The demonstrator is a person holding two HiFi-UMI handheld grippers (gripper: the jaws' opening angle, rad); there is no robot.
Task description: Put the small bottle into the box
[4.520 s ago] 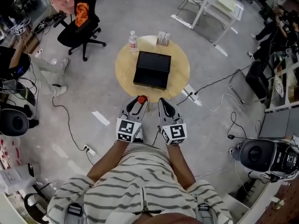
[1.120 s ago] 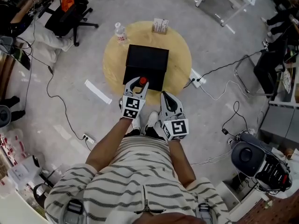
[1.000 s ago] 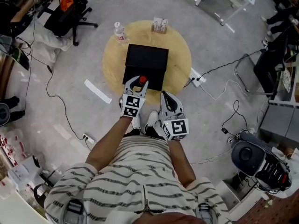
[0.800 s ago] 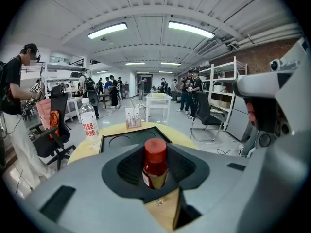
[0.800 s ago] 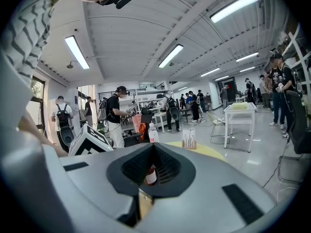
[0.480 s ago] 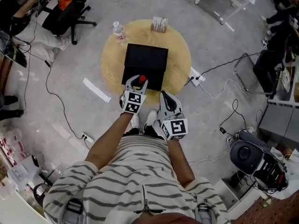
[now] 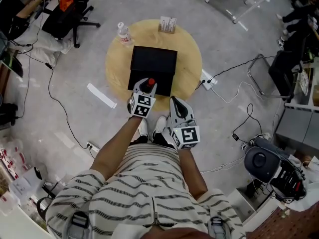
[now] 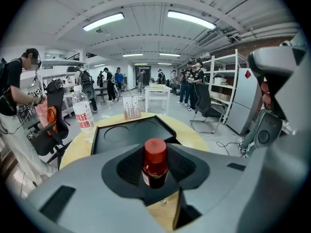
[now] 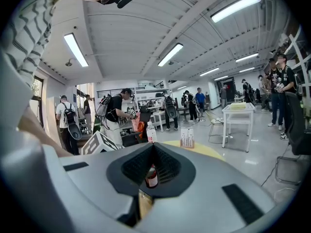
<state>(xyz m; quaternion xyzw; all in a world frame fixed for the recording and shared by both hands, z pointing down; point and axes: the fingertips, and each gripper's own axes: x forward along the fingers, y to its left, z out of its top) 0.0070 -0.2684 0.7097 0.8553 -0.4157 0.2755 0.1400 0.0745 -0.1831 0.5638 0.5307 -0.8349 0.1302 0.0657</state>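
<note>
Head view: a round pale wooden table stands on a grey concrete floor strewn with black cables; a black office chair sits off to its left, and a white power strip lies by its right edge; on the table are a flat black rectangular box, a clear plastic water bottle near the far left rim and a small white card stand at the far rim; the left hand-held gripper is clamped on the small dark bottle with a red cap, upright over the box's near edge and not yet inside; the right hand-held gripper hangs back at the table's near rim.

Left gripper view: the jaws pinch the small bottle by its body; beyond it the box shows two round hollows; people stand about under strip lights, with white shelving on the right.

Right gripper view: the jaws are drawn together on nothing; the red-capped bottle shows beyond them through the hollow of the pads.

Four and a half seconds ago the left gripper and bottle were over the floor, short of the table; now they have reached the box; the right one has trailed behind.
</note>
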